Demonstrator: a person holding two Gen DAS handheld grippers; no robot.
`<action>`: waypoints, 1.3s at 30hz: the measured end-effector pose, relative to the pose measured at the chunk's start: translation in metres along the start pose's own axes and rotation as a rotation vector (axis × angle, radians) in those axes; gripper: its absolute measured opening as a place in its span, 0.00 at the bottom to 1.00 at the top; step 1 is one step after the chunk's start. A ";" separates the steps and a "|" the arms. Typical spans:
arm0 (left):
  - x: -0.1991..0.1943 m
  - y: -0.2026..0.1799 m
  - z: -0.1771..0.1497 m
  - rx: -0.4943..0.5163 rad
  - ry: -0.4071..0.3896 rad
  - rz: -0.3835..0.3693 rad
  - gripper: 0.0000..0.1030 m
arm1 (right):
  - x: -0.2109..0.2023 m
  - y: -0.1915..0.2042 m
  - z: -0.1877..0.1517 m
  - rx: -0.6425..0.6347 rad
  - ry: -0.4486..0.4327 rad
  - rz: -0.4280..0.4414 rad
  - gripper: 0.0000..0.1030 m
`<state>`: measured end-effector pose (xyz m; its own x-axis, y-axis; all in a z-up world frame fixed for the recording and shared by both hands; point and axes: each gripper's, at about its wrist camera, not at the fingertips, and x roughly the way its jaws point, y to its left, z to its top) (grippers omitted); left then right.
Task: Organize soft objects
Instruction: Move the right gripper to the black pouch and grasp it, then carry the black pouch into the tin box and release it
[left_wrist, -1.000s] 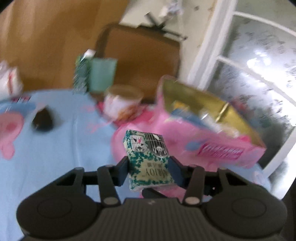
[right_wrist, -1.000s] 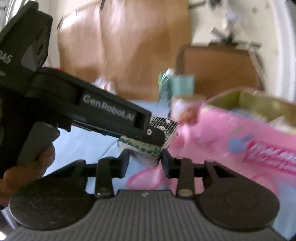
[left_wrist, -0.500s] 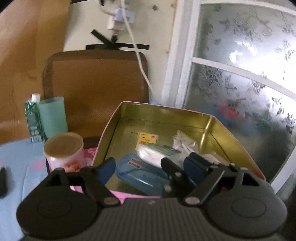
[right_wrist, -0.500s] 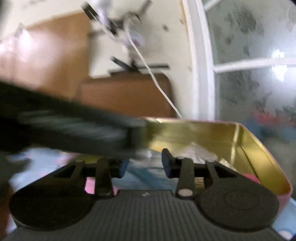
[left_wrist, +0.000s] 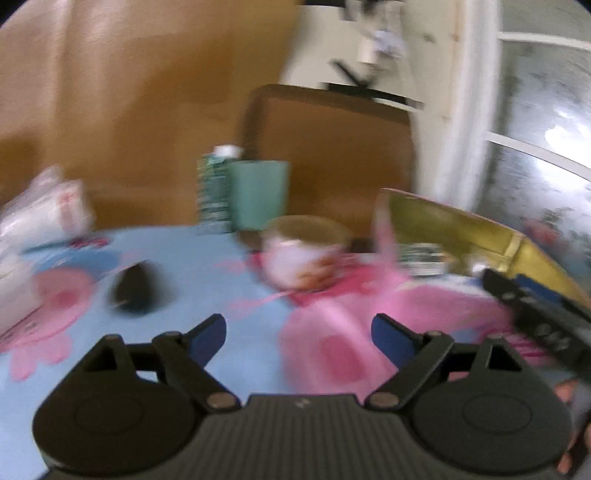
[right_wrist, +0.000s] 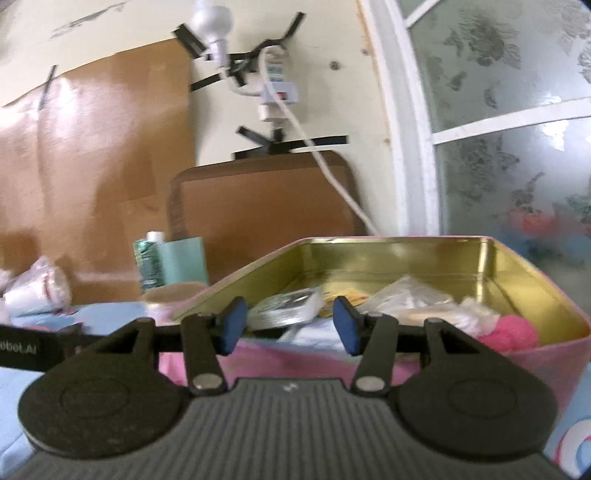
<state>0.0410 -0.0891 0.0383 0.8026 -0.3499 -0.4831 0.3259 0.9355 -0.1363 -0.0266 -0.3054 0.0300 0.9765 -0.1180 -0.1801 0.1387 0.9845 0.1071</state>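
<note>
**Tissue pack in the tin, both grippers empty**

The left gripper (left_wrist: 298, 334) stands with its jaws wide apart and nothing between them; they have just been opening. Its view is blurred. Beneath and ahead of it lies a light-blue tablecloth (left_wrist: 207, 280) with pink cartoon figures. The pink tin (left_wrist: 458, 221), gold inside, sits ahead and to the right of this gripper, well apart from its blue pads (left_wrist: 208, 334). Just inside the tin's near left corner a green-and-white tissue pack (left_wrist: 421, 258) shows over the wall. A pink-and-white mug (left_wrist: 301, 254) stands just left of the tin, a teal cup (left_wrist: 258, 194) and a green patterned carton (left_wrist: 212, 195) behind it, and a small dark object (left_wrist: 133, 291) lies on the cloth further left. The other gripper's black body crosses the right edge of this view.

The right gripper (right_wrist: 287, 325) is also parted, about halfway, and grips nothing; its jaws have just been opening. It hovers at the tin's (right_wrist: 406, 245) near wall, pointing into it. The tissue pack (right_wrist: 284, 308) lies inside the tin, just beyond and between the fingertips (right_wrist: 231, 325), clear of both pads. To its right in the tin are clear plastic packets (right_wrist: 410, 297), and a pink fuzzy ball (right_wrist: 511, 332) rests in the near right corner.
</note>
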 end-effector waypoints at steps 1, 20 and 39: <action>-0.005 0.012 -0.003 -0.018 -0.006 0.023 0.87 | -0.002 0.005 -0.001 0.004 0.005 0.018 0.53; -0.034 0.171 -0.022 -0.399 -0.091 0.250 0.83 | 0.089 0.211 -0.009 -0.281 0.350 0.495 0.55; -0.025 0.144 -0.020 -0.245 -0.022 0.133 0.79 | 0.024 0.150 -0.023 -0.247 0.470 0.568 0.50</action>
<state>0.0575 0.0554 0.0133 0.8419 -0.2214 -0.4922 0.0885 0.9563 -0.2788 0.0137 -0.1575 0.0191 0.7071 0.4258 -0.5645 -0.4565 0.8846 0.0954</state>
